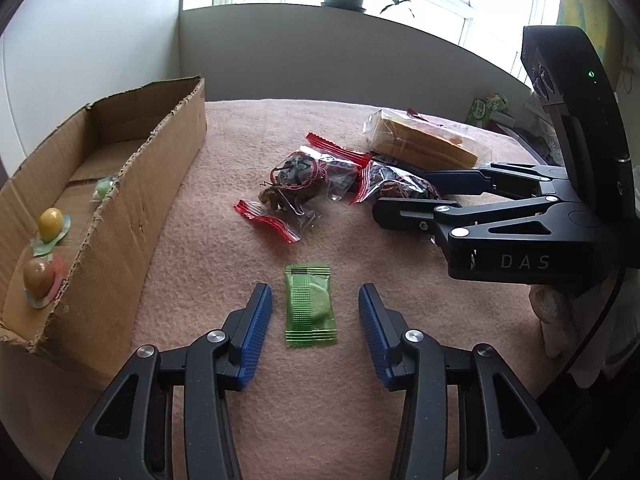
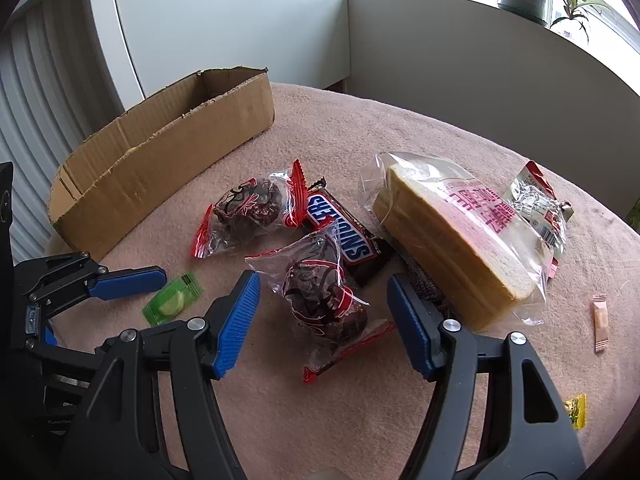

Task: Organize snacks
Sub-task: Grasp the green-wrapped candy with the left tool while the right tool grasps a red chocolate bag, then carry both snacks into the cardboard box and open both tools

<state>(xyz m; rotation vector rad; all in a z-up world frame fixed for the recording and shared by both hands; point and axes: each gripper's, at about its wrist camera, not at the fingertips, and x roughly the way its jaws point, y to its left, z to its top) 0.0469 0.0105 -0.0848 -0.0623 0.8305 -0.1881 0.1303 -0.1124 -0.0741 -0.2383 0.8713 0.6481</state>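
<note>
Slippage worries me: my left gripper (image 1: 315,334) stands parted around the flat green packet (image 1: 309,309) on the blanket (image 1: 224,184), my right gripper (image 2: 323,322) unclenched astride a red-edged pouch (image 2: 324,300), and either slick wrapper could squirt free.

On the pink blanket (image 2: 400,128), my snacks lie spread to the right of the torn cardboard box (image 1: 132,216). Nearest the box's open end rests a small green packet (image 1: 309,305), flat, a pale round sweet showing through its wrapper. Farther from the box sit two clear, red-edged bags of dark dried fruit (image 2: 246,212) (image 2: 326,300), a Snickers bar (image 2: 344,236) wedged between them. Beyond them lies bagged sliced bread (image 2: 452,240), on its side. Inside the box stand three wrapped egg-shaped sweets: yellow (image 1: 51,224), brown (image 1: 39,278) and pale green (image 1: 103,189).
</note>
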